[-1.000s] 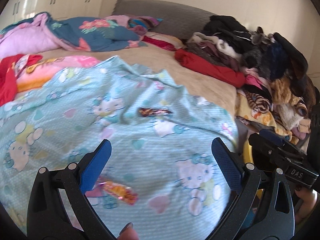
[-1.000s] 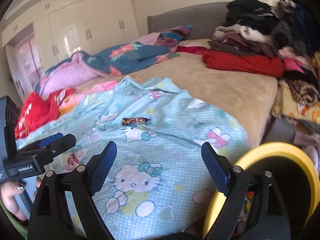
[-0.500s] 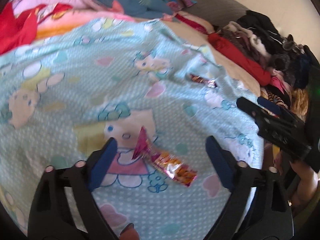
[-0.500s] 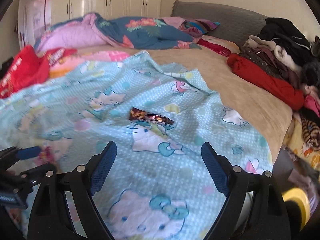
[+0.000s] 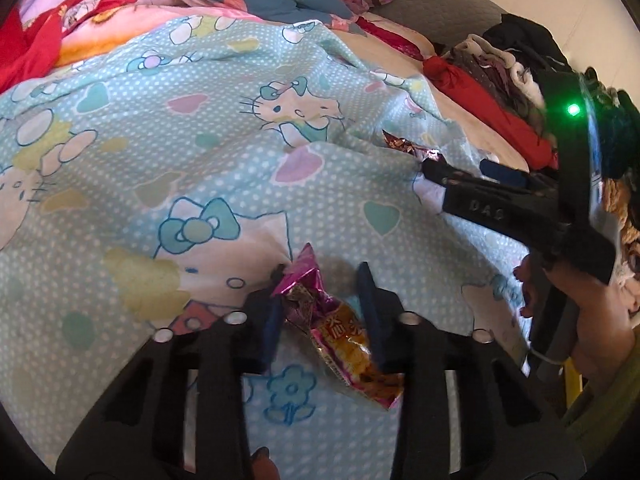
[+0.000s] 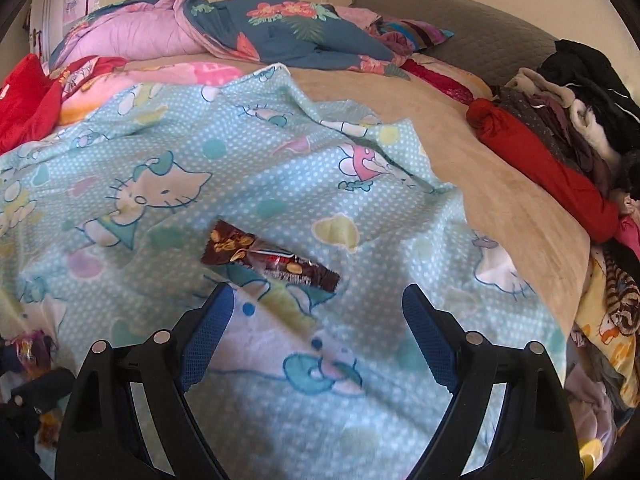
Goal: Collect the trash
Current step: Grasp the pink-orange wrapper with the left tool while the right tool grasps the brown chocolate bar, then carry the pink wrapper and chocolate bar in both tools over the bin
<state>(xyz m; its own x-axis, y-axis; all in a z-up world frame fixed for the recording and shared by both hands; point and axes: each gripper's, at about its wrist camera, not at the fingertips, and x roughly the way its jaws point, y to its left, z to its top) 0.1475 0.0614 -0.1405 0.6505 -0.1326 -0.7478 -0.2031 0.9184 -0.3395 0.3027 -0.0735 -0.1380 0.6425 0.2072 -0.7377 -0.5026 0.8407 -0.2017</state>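
Note:
A pink and orange snack wrapper (image 5: 340,336) lies on the light blue cartoon-cat sheet (image 5: 160,168). My left gripper (image 5: 320,284) has closed around its pink end, the fingers on either side and touching it. A dark brown candy wrapper (image 6: 268,256) lies on the same sheet just ahead of my right gripper (image 6: 316,300), which is open and empty above the sheet. In the left wrist view the brown wrapper (image 5: 408,146) shows just beyond the right gripper's fingers (image 5: 440,172). The pink wrapper also shows at the left edge of the right wrist view (image 6: 28,348).
A heap of clothes (image 6: 568,92) with a red rolled garment (image 6: 536,168) fills the bed's right side. Quilts and pillows (image 6: 256,28) lie at the head. A red garment (image 6: 24,100) lies at the left. A tan blanket (image 6: 460,148) covers the middle.
My left gripper dropped onto the pink wrapper and closed from wide open to gripping its end. My right gripper moved forward and down toward the brown wrapper, staying open.

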